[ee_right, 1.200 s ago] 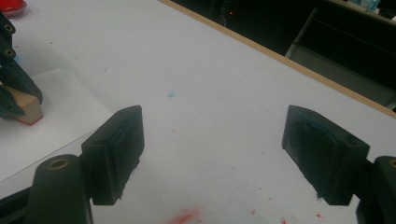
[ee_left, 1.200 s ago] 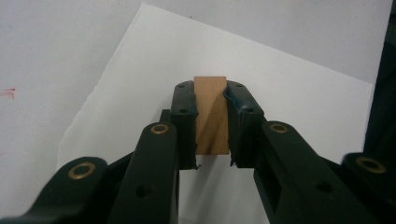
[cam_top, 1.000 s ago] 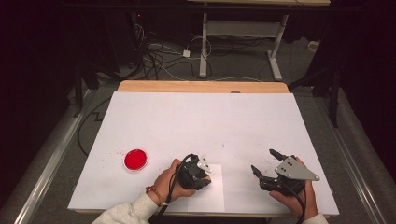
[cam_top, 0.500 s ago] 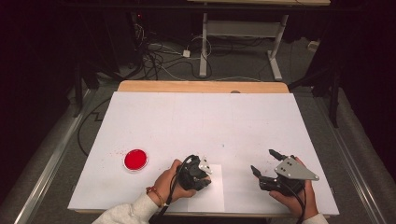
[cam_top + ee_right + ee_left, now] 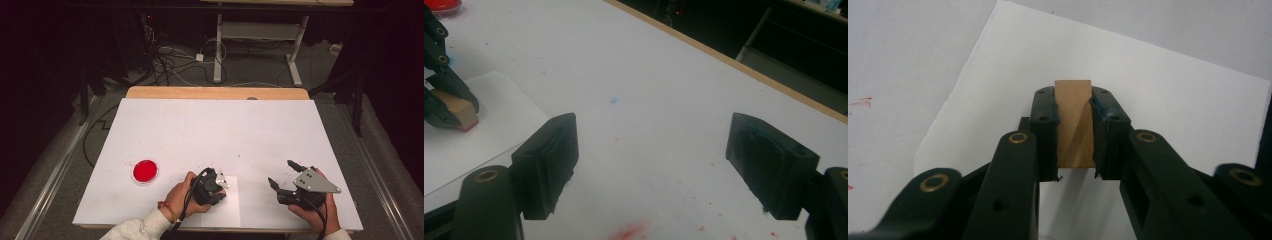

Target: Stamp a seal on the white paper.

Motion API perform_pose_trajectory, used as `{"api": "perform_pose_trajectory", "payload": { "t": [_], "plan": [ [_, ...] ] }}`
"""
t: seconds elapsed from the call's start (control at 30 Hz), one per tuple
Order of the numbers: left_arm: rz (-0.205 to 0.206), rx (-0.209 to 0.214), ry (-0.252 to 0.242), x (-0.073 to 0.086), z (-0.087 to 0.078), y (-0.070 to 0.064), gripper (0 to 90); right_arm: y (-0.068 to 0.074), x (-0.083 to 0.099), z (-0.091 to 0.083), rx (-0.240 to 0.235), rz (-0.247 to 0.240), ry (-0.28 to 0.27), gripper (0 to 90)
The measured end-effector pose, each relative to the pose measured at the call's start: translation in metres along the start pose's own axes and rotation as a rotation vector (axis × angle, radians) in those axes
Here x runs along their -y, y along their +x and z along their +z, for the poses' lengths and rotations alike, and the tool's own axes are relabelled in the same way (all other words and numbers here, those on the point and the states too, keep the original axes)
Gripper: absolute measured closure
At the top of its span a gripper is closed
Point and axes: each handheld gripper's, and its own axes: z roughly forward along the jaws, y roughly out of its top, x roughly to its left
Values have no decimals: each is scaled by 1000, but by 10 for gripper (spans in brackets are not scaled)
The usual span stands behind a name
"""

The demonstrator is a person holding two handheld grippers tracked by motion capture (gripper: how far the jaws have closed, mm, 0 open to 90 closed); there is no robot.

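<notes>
White paper (image 5: 1168, 85), small tan wooden block (image 5: 1074, 122)

Red dish (image 5: 145, 171) at the white table's (image 5: 215, 130) near-left; cables (image 5: 172, 60) beyond.

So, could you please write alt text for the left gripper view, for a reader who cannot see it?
The left hand-held gripper clamps a small wooden block between its two black jaws, directly above a white sheet of paper. The sheet lies on a pale table flecked with red marks.
</notes>
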Motion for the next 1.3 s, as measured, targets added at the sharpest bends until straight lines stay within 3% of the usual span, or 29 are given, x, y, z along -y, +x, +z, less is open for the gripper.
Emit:
{"api": "perform_pose_trajectory", "payload": {
  "t": [0.17, 0.43, 0.63, 0.67, 0.87, 1.3],
  "plan": [
    [-8, 20, -7, 1, 0, 3, 735, 1, 0, 0, -2, -2, 1, 213],
    [5, 7, 5, -1, 0, 1, 736, 0, 0, 1, -5, 0, 5, 213],
    [-9, 14, -5, 0, -1, 2, 736, 1, 0, 1, -3, 1, 3, 213],
    [-3, 3, -6, 0, -3, 2, 736, 1, 0, 1, -3, 1, 2, 213],
    [-43, 29, -117, 1, -32, 13, 735, -2, 1, 0, -1, 6, 0, 213],
    [-64, -37, -174, 14, -61, 22, 735, -2, -1, 0, 1, 4, -6, 214]
  ]
}}
